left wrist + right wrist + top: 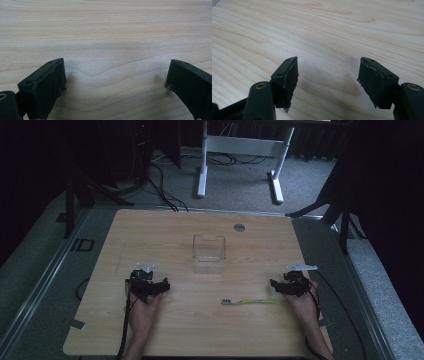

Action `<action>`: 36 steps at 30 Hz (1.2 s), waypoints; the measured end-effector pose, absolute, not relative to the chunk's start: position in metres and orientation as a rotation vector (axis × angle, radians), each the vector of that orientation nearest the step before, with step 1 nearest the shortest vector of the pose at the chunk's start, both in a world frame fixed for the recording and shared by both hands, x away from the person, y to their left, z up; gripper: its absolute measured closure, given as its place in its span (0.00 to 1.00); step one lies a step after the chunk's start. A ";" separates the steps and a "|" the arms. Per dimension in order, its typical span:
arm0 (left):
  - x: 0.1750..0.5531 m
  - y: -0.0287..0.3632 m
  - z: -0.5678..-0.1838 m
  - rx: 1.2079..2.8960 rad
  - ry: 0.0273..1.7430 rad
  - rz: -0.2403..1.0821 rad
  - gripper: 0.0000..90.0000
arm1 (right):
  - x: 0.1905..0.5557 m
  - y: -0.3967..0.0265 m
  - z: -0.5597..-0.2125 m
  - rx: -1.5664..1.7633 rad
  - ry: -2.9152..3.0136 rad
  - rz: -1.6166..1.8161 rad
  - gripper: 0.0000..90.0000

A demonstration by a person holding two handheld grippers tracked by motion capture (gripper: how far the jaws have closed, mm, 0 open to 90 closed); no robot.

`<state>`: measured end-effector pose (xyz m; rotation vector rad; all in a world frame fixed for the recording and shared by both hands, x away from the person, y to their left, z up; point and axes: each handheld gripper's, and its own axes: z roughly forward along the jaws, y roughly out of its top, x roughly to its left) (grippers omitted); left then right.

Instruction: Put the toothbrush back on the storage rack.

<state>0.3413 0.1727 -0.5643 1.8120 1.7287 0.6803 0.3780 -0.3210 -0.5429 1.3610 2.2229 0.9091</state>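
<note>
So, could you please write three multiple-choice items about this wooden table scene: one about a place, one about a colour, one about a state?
1. Where does the thin toothbrush lie?
A. inside the clear plastic box
B. on the light wooden table, nearer the right gripper
C. between the left gripper's jaws

2. What colour is the toothbrush handle?
A. red
B. light green
C. black

3. How do the right gripper's jaws stand?
A. open, nothing between them
B. shut on the toothbrush
C. shut on the box

Answers: B, it lies flat on the table in front of the clear plastic box, close to the right gripper; B, the handle looks light green; A, the right gripper view shows bare wood between the jaws.
</note>
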 end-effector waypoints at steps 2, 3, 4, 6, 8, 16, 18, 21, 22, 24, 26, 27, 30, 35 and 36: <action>0.341 0.173 -0.564 1.811 1.729 0.680 0.03 | 0.376 -0.321 -0.538 1.342 2.218 0.922 0.37; 0.341 0.173 -0.564 1.812 1.729 0.680 0.03 | 0.375 -0.322 -0.536 1.335 2.219 0.924 0.37; 0.341 0.173 -0.564 1.812 1.729 0.680 0.03 | 0.374 -0.322 -0.533 1.324 2.216 0.924 0.37; 0.341 0.173 -0.564 1.811 1.729 0.680 0.03 | 0.372 -0.322 -0.527 1.310 2.219 0.929 0.37; 0.341 0.173 -0.564 1.811 1.729 0.680 0.03 | 0.370 -0.323 -0.522 1.286 2.228 0.928 0.37; 0.341 0.173 -0.564 1.812 1.729 0.680 0.03 | 0.368 -0.323 -0.510 1.231 2.254 0.922 0.38; 0.341 0.173 -0.564 1.811 1.729 0.680 0.03 | 0.366 -0.321 -0.505 1.194 2.275 0.914 0.38; 0.341 0.173 -0.564 1.812 1.729 0.680 0.03 | 0.365 -0.318 -0.501 1.167 2.287 0.909 0.38; 0.341 0.173 -0.564 1.812 1.729 0.680 0.03 | 0.365 -0.318 -0.501 1.167 2.287 0.909 0.38; 0.341 0.173 -0.564 1.811 1.729 0.680 0.03 | 0.365 -0.316 -0.497 1.144 2.306 0.896 0.38; 0.341 0.173 -0.564 1.812 1.729 0.680 0.03 | 0.365 -0.315 -0.497 1.137 2.313 0.891 0.38; 0.341 0.173 -0.564 1.811 1.729 0.680 0.03 | 0.366 -0.314 -0.495 1.127 2.324 0.886 0.38; 0.341 0.173 -0.564 1.812 1.729 0.680 0.03 | 0.366 -0.312 -0.492 1.099 2.338 0.875 0.40; 0.341 0.173 -0.564 1.812 1.729 0.680 0.03 | 0.365 -0.308 -0.487 1.053 2.360 0.861 0.42; 0.341 0.173 -0.564 1.812 1.729 0.680 0.03 | 0.364 -0.307 -0.486 1.045 2.365 0.855 0.43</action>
